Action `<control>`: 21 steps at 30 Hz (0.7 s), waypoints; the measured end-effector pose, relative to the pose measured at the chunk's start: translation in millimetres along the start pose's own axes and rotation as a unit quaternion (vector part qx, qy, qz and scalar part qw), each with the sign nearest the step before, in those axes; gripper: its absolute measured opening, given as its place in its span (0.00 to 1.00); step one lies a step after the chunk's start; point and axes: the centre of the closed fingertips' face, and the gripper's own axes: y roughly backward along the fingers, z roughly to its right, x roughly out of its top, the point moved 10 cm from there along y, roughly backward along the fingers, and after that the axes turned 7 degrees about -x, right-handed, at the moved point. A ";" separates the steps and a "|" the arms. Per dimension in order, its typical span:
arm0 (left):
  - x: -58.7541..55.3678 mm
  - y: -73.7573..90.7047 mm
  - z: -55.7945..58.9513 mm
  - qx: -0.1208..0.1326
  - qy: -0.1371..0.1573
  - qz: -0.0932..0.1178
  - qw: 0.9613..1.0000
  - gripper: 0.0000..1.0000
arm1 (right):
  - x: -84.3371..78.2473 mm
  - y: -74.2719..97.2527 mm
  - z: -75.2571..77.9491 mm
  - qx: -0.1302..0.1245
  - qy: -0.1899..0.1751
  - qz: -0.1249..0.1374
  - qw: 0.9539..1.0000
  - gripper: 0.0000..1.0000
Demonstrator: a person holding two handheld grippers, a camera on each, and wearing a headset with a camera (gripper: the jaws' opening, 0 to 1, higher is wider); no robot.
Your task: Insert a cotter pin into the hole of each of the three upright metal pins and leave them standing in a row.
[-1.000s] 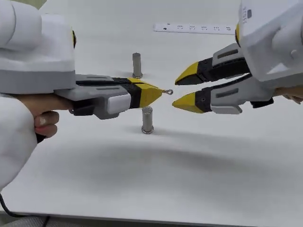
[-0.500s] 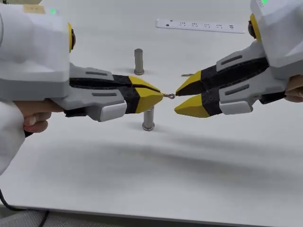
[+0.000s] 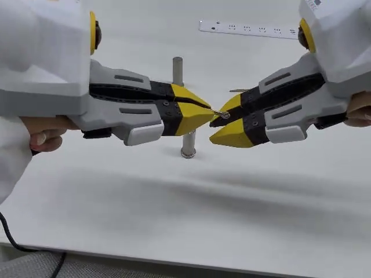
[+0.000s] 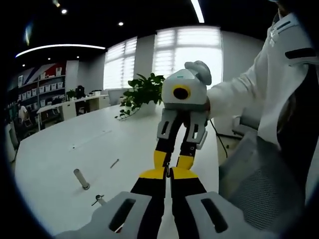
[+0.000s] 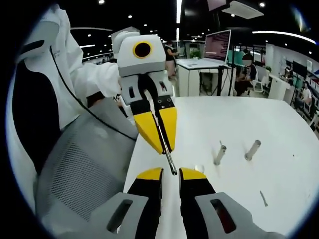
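Overall: both tools meet tip to tip above the white desk (image 3: pixel 174 220).
Left tongs (image 3: pixel 210 114): clamped shut on the cotter pin (image 3: pixel 221 114), whose looped end sticks out toward the other tool.
Right tongs (image 3: pixel 214 127): slightly parted, with the tips on either side of the looped end; contact with it unclear.
Far metal pin (image 3: pixel 177 69): upright on the desk behind the tongs.
Near metal pin (image 3: pixel 188 145): upright just below the meeting tips.
Loose cotter pin (image 3: pixel 237 90): lying flat on the desk behind the right tongs.
Power strip (image 3: pixel 246 29): along the desk's far side.
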 end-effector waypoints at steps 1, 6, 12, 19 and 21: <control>-0.2 -0.3 0.0 -0.001 -0.001 -0.001 1.000 0.00 | 0.0 -0.1 0.7 0.001 0.002 0.000 1.000 0.06; -2.4 -2.1 0.3 -0.010 -0.005 -0.012 1.000 0.00 | -0.6 0.1 3.6 0.005 0.000 0.000 1.000 0.00; -1.7 -3.3 0.2 -0.016 -0.009 -0.019 1.000 0.00 | -1.0 2.1 6.3 0.011 0.001 -0.004 1.000 0.00; -2.4 -6.5 -1.3 -0.020 -0.016 -0.031 0.999 0.00 | 0.8 5.5 6.9 0.011 -0.001 -0.015 1.000 0.00; -4.1 -7.2 -1.8 -0.018 -0.016 -0.036 0.999 0.00 | 0.9 6.2 6.7 0.011 -0.002 -0.017 1.000 0.00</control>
